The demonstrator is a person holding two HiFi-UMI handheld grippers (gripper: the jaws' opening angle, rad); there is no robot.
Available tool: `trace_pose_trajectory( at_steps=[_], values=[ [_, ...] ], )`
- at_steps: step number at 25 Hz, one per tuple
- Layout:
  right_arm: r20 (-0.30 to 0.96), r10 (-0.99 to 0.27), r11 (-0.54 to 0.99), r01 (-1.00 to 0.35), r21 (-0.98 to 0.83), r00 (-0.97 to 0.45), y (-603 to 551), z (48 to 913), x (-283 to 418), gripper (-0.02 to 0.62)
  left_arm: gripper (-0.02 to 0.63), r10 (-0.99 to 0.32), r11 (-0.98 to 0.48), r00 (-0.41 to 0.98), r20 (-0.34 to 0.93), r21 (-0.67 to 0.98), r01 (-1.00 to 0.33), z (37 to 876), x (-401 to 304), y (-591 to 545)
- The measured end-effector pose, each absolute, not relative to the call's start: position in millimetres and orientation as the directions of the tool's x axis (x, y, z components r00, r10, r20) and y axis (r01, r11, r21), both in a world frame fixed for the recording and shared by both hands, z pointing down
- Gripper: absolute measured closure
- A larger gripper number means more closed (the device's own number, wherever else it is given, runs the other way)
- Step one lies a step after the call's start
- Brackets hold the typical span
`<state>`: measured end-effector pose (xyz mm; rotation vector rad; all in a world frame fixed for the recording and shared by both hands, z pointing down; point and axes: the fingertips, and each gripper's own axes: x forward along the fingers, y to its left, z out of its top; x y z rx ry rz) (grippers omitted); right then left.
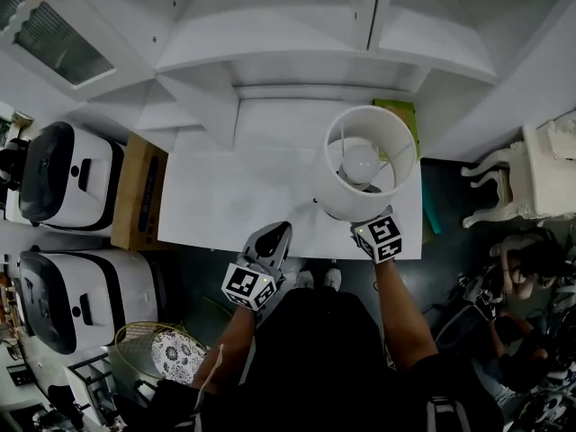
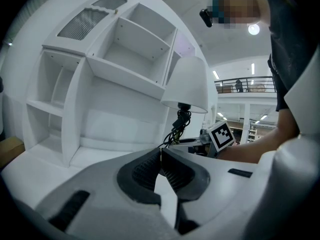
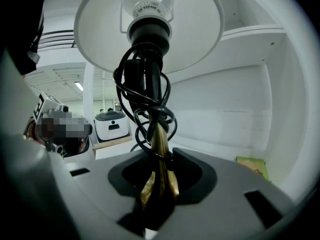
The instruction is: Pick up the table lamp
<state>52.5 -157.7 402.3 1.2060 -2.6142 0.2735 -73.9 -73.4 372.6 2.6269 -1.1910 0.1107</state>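
The table lamp point(image 1: 369, 162) has a white drum shade, a bulb inside and a brass stem wrapped in black cord point(image 3: 145, 99). It stands over the right part of the white desk point(image 1: 243, 196). My right gripper point(image 3: 159, 181) is shut on the brass stem point(image 3: 160, 154) below the cord. In the head view the right gripper point(image 1: 378, 237) sits at the desk's front edge under the shade. My left gripper point(image 1: 270, 241) hovers at the desk's front edge, left of the lamp, jaws shut with nothing between them. From the left gripper view the lamp point(image 2: 187, 86) is ahead to the right.
White shelving with cubbies point(image 1: 270, 52) rises behind the desk. A green booklet point(image 1: 400, 115) lies at the desk's back right. A cardboard box point(image 1: 139, 192) and two white machines point(image 1: 63, 174) stand to the left. A white chair point(image 1: 531, 183) is at the right.
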Motion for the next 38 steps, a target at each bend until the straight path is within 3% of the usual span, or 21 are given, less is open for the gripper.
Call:
trace_pose_trajectory(
  at_steps=[38],
  values=[
    [0.273, -0.747, 0.619, -0.784, -0.048, -0.606, -91.3, 355.5, 64.4, 0.468, 0.586, -0.726, -0.654, 0.674, 0.136, 0.165, -0.738, 349.6, -88.3, -54.3]
  ],
)
